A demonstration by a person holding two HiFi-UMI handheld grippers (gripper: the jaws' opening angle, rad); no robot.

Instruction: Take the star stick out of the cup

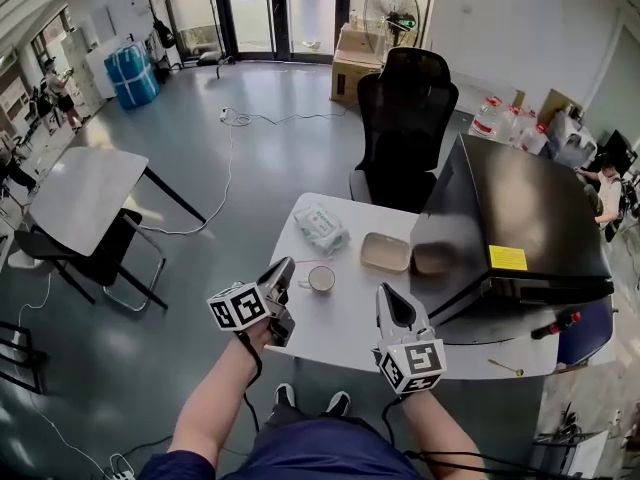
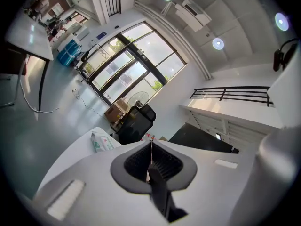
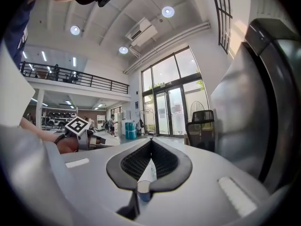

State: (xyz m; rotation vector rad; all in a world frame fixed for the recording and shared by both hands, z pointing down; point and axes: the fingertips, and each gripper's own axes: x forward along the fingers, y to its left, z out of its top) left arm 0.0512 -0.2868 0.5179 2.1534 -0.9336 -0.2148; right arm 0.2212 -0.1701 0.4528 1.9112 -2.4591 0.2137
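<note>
A white worktop (image 1: 330,338) lies straight ahead, and both forearms reach over its near edge. The left tongs (image 1: 287,265) are pressed together. A pale pink sliver in their seam looks like the stick (image 2: 150,157), though it is too thin to be sure. From the head view a faint pinkish line runs from their tip across just behind the cup (image 1: 321,279).

The right tongs (image 1: 384,290) are also pressed together with nothing between the tips, and they hover over the worktop to the right of the cup. The cup stands upright, near the left tongs' tip, with its handle to the left.

Beyond it lies a pack of wipes (image 1: 320,228), and beside that a shallow beige tray (image 1: 385,252). A big black case (image 1: 510,208) covers the worktop's right end.

Behind the worktop stands a black chair (image 1: 405,108). A grey floor (image 1: 200,118) stretches to the glass doors (image 1: 280,8), and a fan (image 1: 392,13) stands to their right.
</note>
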